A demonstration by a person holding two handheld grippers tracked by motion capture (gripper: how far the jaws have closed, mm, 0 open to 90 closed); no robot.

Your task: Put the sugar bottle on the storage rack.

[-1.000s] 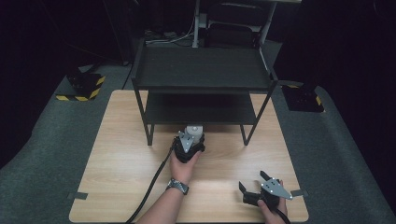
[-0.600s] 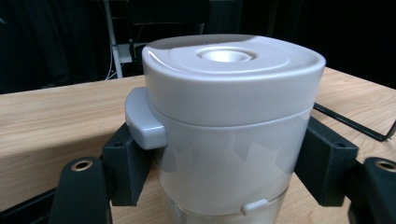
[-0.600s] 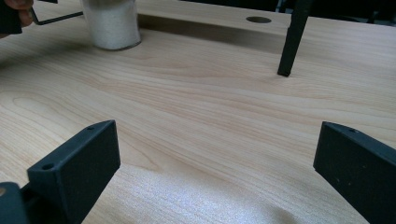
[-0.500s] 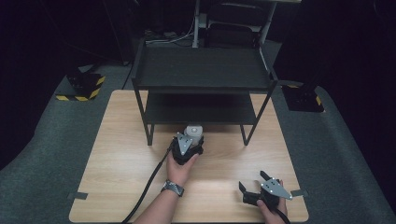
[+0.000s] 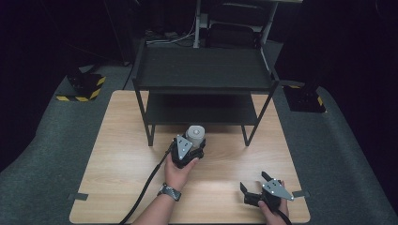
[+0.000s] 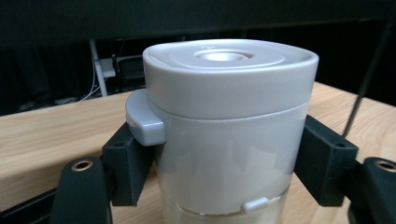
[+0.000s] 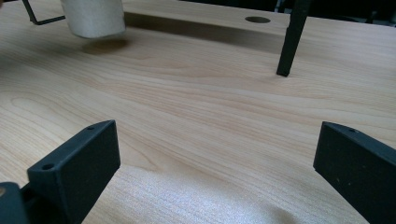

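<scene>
Left claw (image 5: 192,146) is gripping the grey lidded canister (image 5: 195,136), jaws clamped on both sides of its body just under the lid, as the left gripper view is showing (image 6: 224,140). Over the last second the hand is pulling back toward the person: the canister is now sitting clear of the black shelf rack (image 5: 202,70), out in front of its lower tier instead of tucked at its edge. In the right gripper view the canister base (image 7: 93,18) looks lifted slightly off the table (image 5: 117,154), shadow underneath, so it is probably being carried, not slid. Right claw (image 5: 256,185) is idling with jaws spread wide, nothing between them, well apart to the right of the canister and nearer the person. Reading: extraction from the rack is looking done; placement on the table or a handover is likely coming next.
</scene>
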